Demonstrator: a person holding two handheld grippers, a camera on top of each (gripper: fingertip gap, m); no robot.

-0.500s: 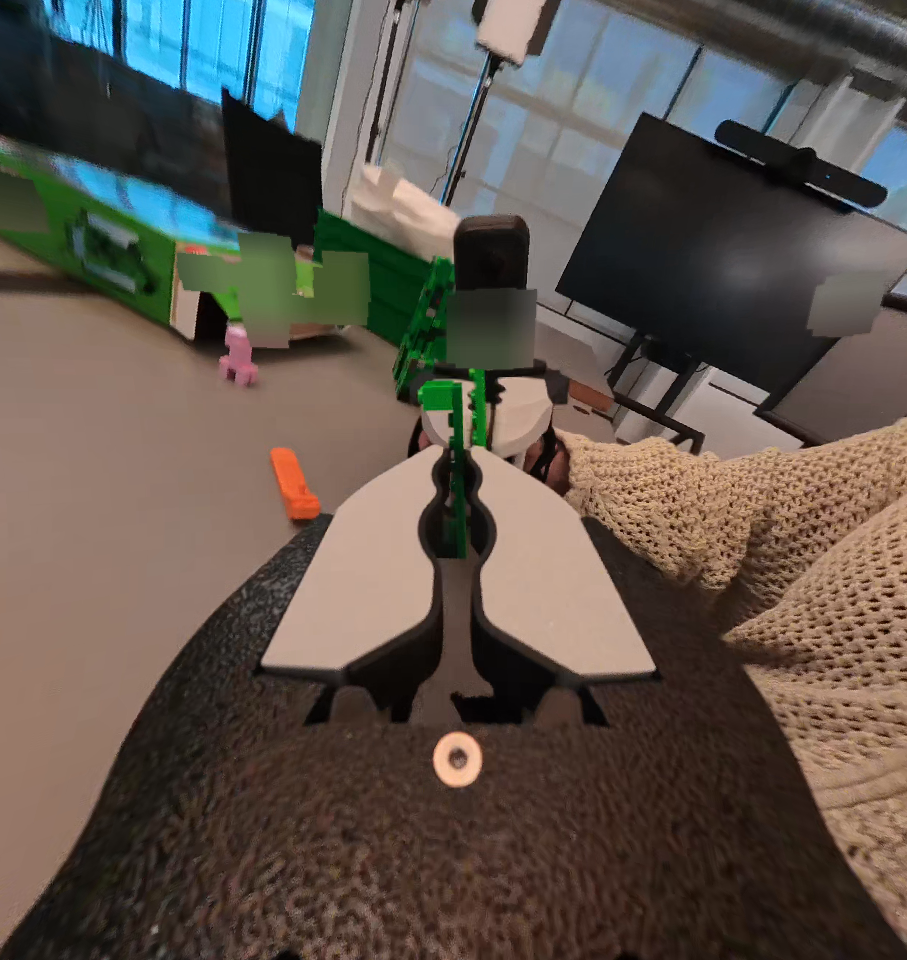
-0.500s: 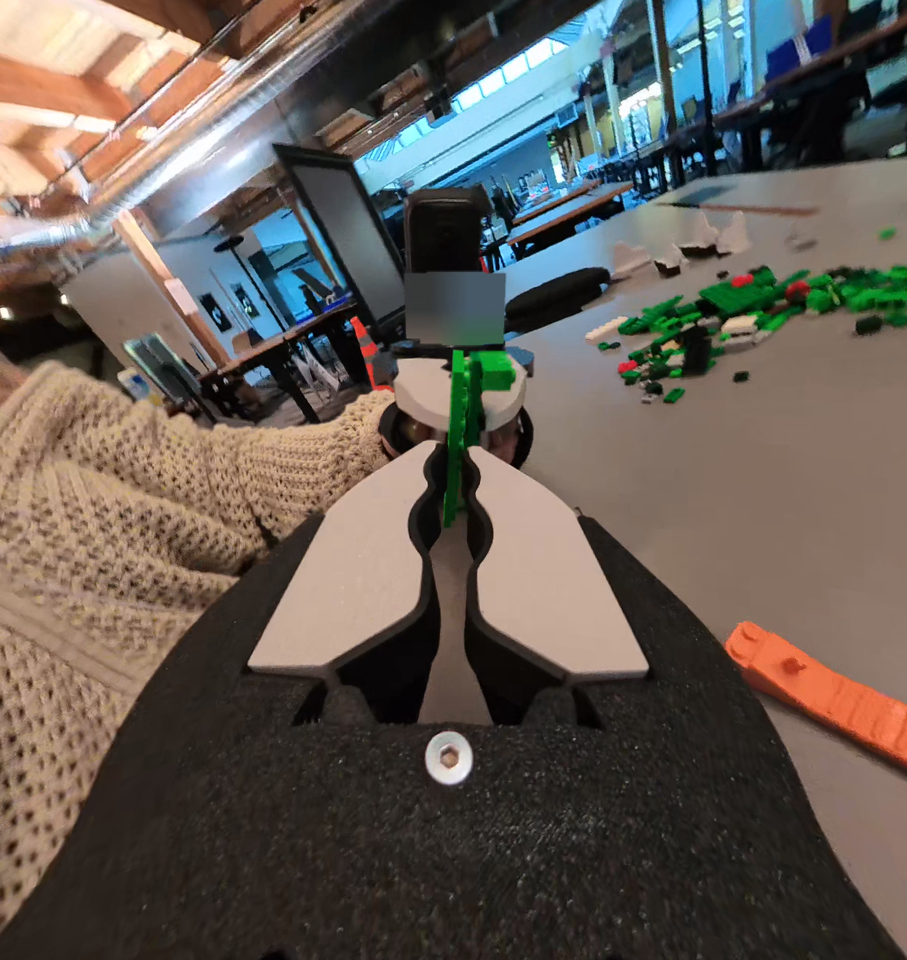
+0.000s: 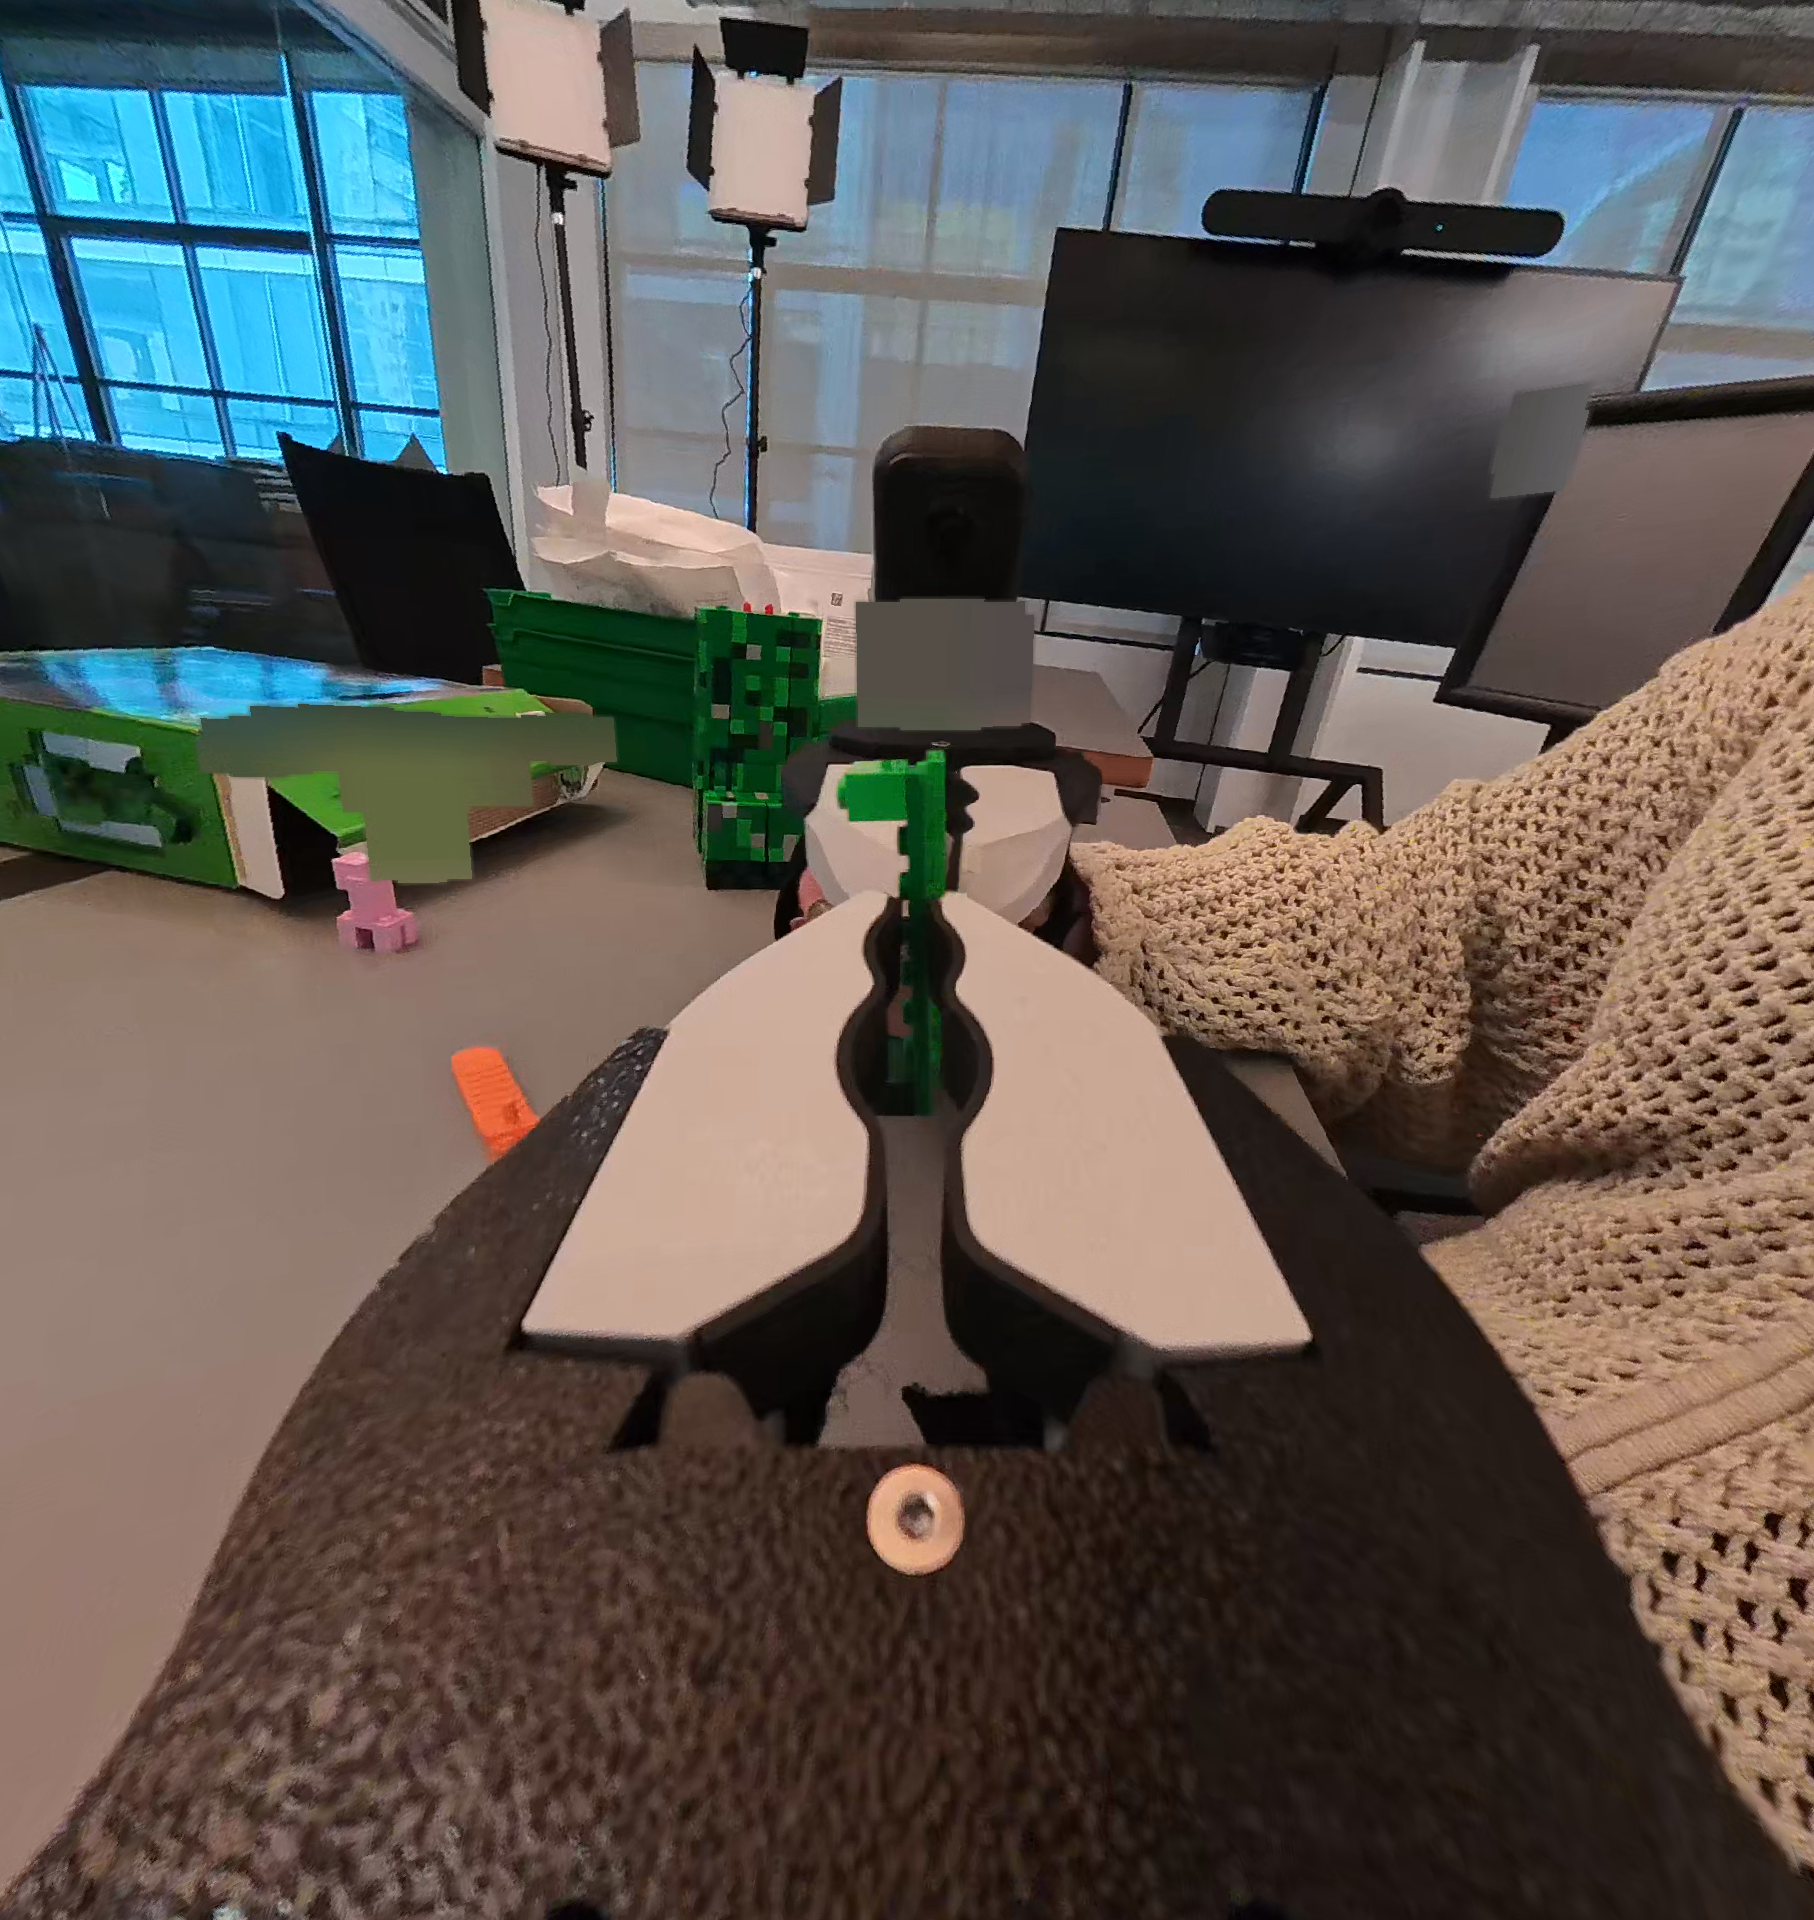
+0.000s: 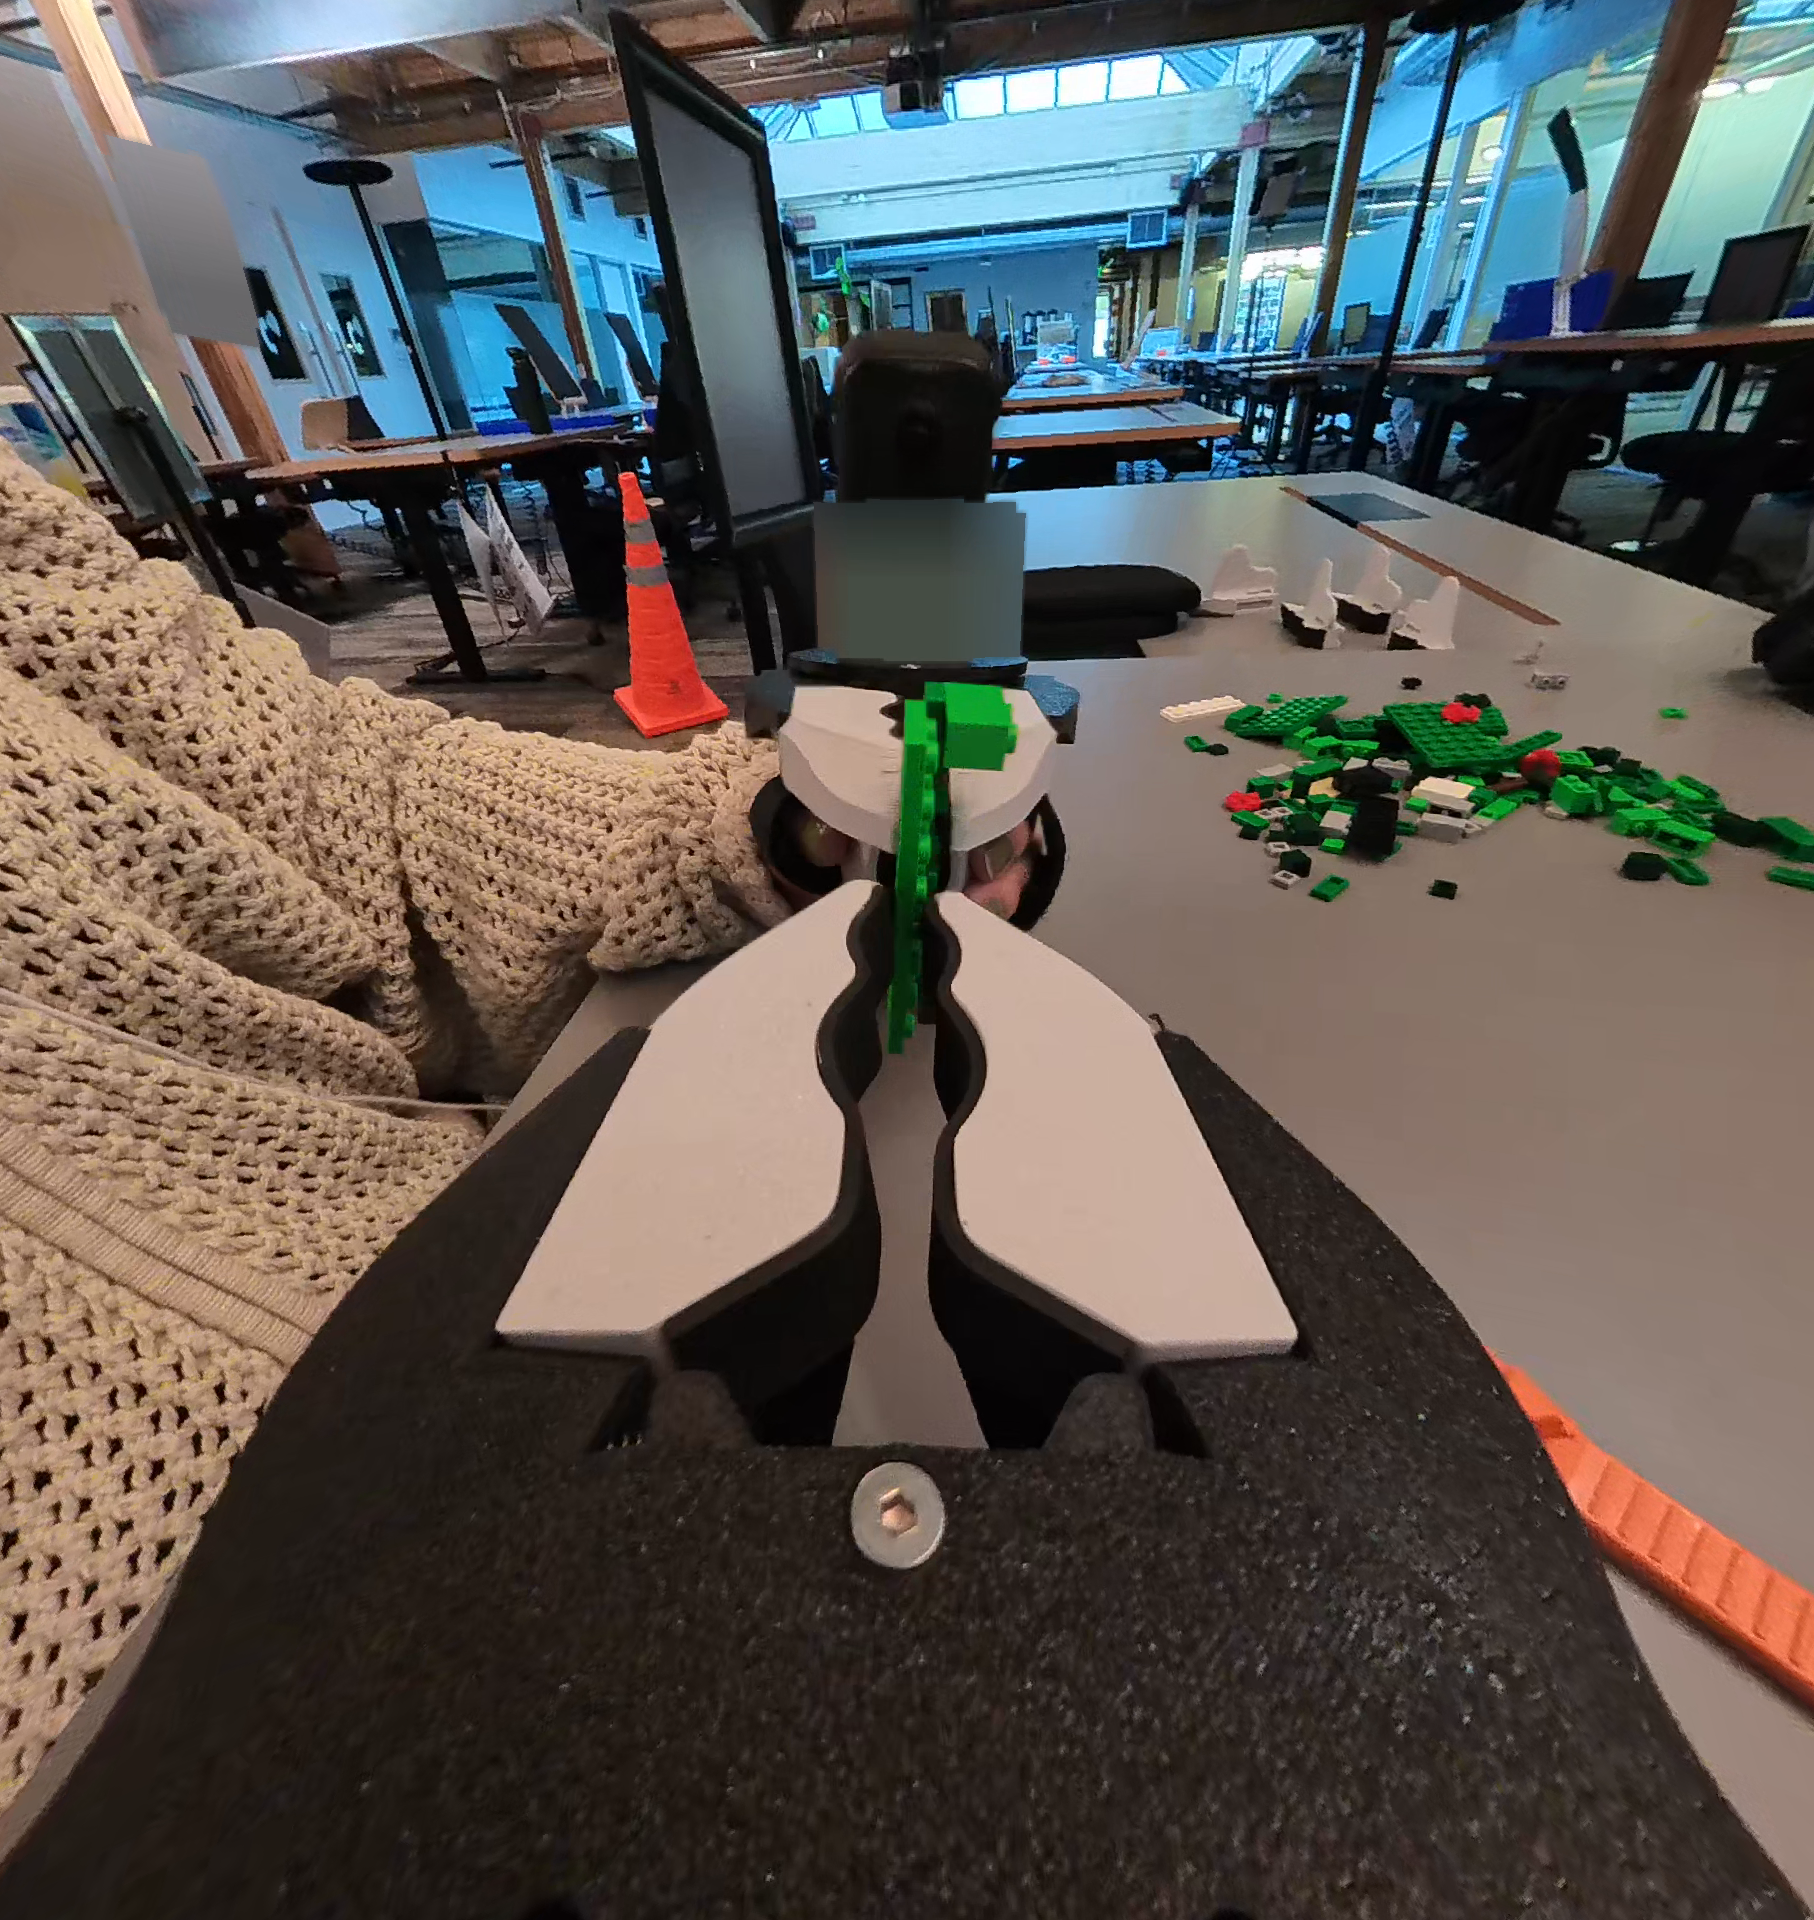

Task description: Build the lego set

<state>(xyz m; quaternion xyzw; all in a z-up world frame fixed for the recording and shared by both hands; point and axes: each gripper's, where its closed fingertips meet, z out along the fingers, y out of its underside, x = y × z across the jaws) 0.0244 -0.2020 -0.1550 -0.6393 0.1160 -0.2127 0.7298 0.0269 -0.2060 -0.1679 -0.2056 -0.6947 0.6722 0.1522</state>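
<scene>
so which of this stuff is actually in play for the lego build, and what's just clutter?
In play:
- left tool and right tool, both shut on the green plate assembly
- loose brick pile
- orange brick separator
- set box

Lying about:
- finished green figure
- pink pig figure
- traffic cone
- monitor

Each gripper point(image 3: 908, 925) point(image 4: 898, 914) has two pale grey fingers point(image 3: 768, 1143) with wavy black inner edges, set on a rough black textured body point(image 3: 882, 1662) with one silver screw point(image 3: 914, 1517) at the middle. A black camera point(image 4: 918, 426) tops the opposite unit. The person wears a loose, cream open-knit sweater point(image 4: 207, 883); the cuffs seem ribbed.
</scene>
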